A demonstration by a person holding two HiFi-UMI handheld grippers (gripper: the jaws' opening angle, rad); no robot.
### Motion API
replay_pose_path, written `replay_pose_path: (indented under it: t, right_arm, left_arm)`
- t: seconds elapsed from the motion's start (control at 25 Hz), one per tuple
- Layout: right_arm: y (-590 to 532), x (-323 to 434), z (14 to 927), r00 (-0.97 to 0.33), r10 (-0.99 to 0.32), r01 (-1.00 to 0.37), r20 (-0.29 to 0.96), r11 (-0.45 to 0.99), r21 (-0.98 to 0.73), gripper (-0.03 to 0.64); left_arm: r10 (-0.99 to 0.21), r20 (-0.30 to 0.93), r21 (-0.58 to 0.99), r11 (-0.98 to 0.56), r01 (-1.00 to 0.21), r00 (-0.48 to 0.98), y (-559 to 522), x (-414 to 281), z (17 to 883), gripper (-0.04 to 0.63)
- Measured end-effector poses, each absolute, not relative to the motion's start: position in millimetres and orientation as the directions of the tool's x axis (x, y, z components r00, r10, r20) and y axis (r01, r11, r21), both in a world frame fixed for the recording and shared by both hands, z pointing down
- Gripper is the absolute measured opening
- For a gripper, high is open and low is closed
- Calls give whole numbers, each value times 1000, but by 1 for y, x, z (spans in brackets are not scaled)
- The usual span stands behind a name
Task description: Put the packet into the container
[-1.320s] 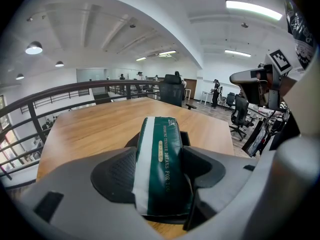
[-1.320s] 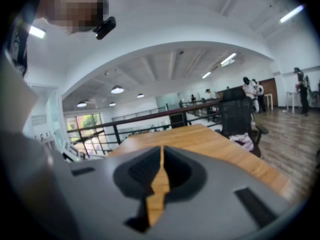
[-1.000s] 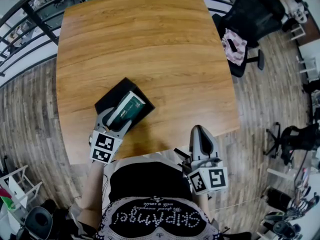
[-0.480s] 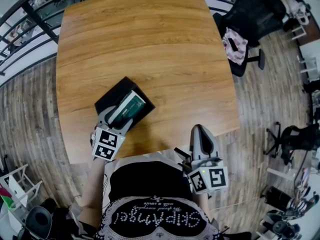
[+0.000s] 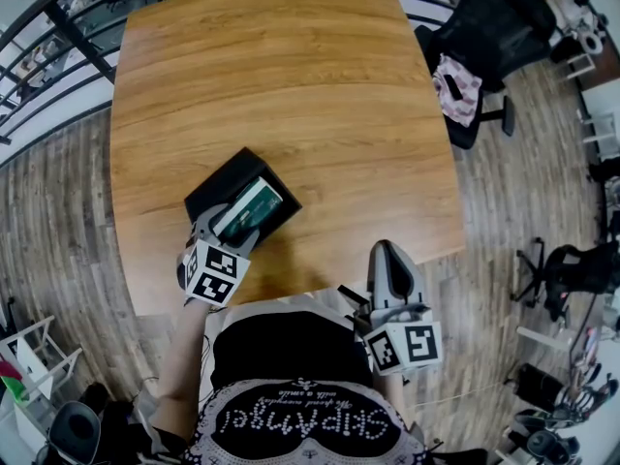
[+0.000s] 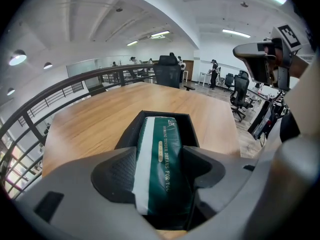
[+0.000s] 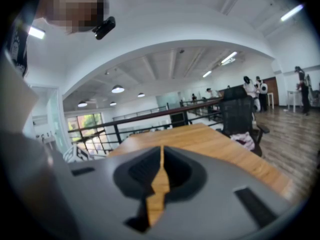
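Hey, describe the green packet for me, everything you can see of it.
The packet is a long, soft pouch in glossy dark green wrap, with a white stripe down one side, a small gold oval and white print. The left tool grips its near end, a jaw on each side. Its far end lies in the open black container; whether it touches the bottom is hidden.

The rectangular light-brown wood-grain counter (image 5: pixel 291 85) stands on a grey-brown plank floor (image 5: pixel 58 221). One item rests directly on its surface: an open black rectangular container (image 5: pixel 221 184), set askew near the front left edge.
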State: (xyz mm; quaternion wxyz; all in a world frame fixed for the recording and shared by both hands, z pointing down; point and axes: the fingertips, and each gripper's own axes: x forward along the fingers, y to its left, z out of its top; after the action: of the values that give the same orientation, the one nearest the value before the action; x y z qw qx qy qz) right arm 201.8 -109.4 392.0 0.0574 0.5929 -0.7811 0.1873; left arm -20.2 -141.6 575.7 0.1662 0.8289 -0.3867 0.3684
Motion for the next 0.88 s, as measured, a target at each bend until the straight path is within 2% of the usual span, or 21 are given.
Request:
replay_pose_path:
  t: [0.56, 0.88]
  right_arm:
    - [-112, 196, 394, -317, -897, -939, 307, 253, -233, 40]
    - [-111, 191, 392, -332, -894, -935, 301, 269, -232, 40]
  left_arm:
    - [-440, 804, 24, -648, -761, 400, -142, -18, 587, 316]
    - [-440, 804, 22, -650, -760, 400, -142, -18, 586, 316]
